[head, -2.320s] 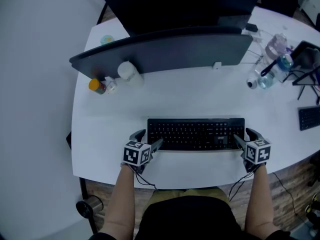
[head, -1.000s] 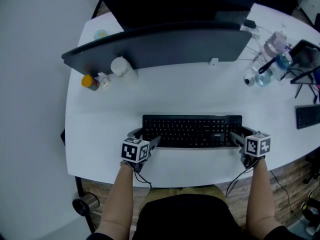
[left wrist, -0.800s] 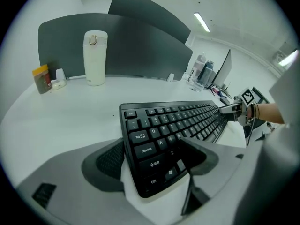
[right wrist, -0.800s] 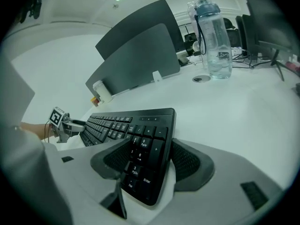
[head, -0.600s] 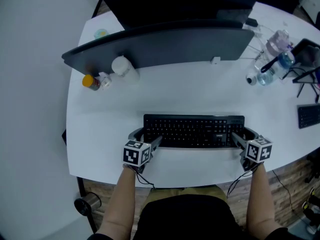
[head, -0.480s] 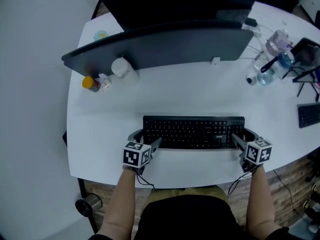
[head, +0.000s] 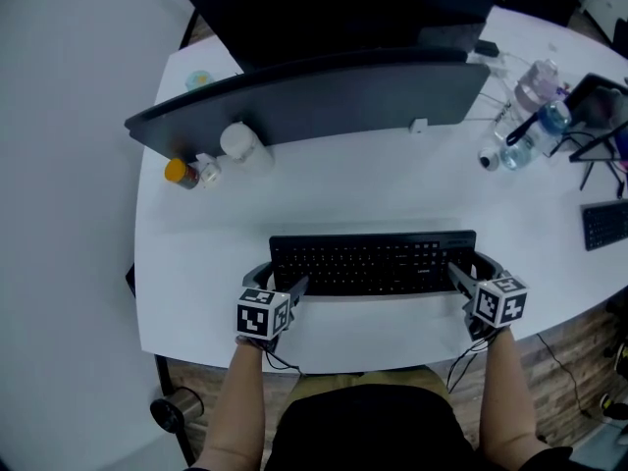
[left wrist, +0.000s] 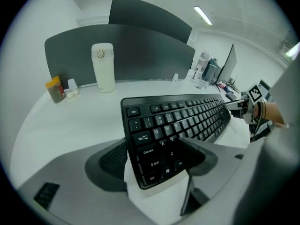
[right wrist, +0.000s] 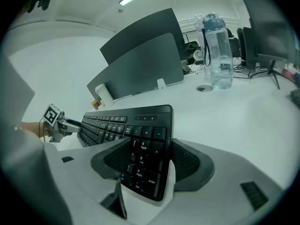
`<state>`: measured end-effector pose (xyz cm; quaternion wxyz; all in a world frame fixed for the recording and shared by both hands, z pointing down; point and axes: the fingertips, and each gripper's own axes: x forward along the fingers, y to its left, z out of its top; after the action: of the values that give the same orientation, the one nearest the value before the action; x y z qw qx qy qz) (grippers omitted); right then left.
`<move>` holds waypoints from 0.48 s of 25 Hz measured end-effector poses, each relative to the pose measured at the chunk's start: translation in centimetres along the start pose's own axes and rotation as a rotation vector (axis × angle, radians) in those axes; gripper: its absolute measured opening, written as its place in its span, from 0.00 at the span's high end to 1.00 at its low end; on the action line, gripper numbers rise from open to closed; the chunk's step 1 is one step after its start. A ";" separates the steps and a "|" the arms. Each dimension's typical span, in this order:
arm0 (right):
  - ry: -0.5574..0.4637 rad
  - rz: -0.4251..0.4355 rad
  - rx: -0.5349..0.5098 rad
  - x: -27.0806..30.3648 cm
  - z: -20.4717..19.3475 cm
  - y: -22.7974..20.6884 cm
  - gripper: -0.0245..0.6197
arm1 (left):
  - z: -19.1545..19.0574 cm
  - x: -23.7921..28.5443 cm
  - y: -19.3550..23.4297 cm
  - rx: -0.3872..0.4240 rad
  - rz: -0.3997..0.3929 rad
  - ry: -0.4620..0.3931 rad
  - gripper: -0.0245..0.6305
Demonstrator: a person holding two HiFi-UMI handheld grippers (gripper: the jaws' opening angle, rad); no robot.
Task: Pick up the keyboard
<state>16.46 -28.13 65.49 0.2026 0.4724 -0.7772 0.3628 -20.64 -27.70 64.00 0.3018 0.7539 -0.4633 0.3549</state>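
Observation:
A black keyboard point(head: 373, 263) lies crosswise near the front edge of the white table point(head: 196, 263). My left gripper point(head: 280, 279) grips its left end. In the left gripper view the keyboard point(left wrist: 183, 114) runs between the pads, which are closing and press on its long edges at that gripper point(left wrist: 154, 156). My right gripper point(head: 474, 269) clamps the number-pad end. There the keyboard point(right wrist: 122, 121) is wedged between both pads of that gripper point(right wrist: 149, 161). The left end looks slightly raised off the table.
A curved dark partition point(head: 314, 96) stands behind the keyboard, with a white flask point(head: 243, 145) and a small orange-capped bottle point(head: 179, 173) in front of it. Water bottles point(head: 535, 101) stand at the back right. A second keyboard point(head: 603, 226) lies at the right edge.
The keyboard and both grippers have drifted a little to the left in the head view. The left gripper has come up slightly with its end of the keyboard.

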 end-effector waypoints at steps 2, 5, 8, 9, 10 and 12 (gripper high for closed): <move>-0.025 -0.015 0.004 -0.4 0.4 0.3 0.53 | 0.8 -0.6 0.1 0.015 0.015 -0.018 0.44; -0.060 -0.025 0.002 -1.0 1.2 0.8 0.53 | 1.9 -1.4 0.2 0.028 0.027 -0.042 0.44; -0.097 -0.023 -0.018 -1.7 2.6 1.2 0.53 | 3.0 -2.6 0.2 0.035 0.039 -0.079 0.44; -0.110 -0.022 -0.027 -2.0 3.3 1.3 0.53 | 3.5 -2.9 0.2 0.036 0.042 -0.093 0.44; -0.123 -0.021 -0.037 -2.4 4.0 1.4 0.53 | 4.0 -3.3 0.0 0.039 0.045 -0.108 0.44; -0.152 -0.018 -0.057 -3.3 5.5 1.6 0.53 | 5.3 -4.4 -0.3 0.047 0.052 -0.145 0.44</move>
<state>16.75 -29.88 59.06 0.1598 0.4995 -0.7961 0.3019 -20.42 -29.60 57.42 0.2402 0.7723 -0.4948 0.3178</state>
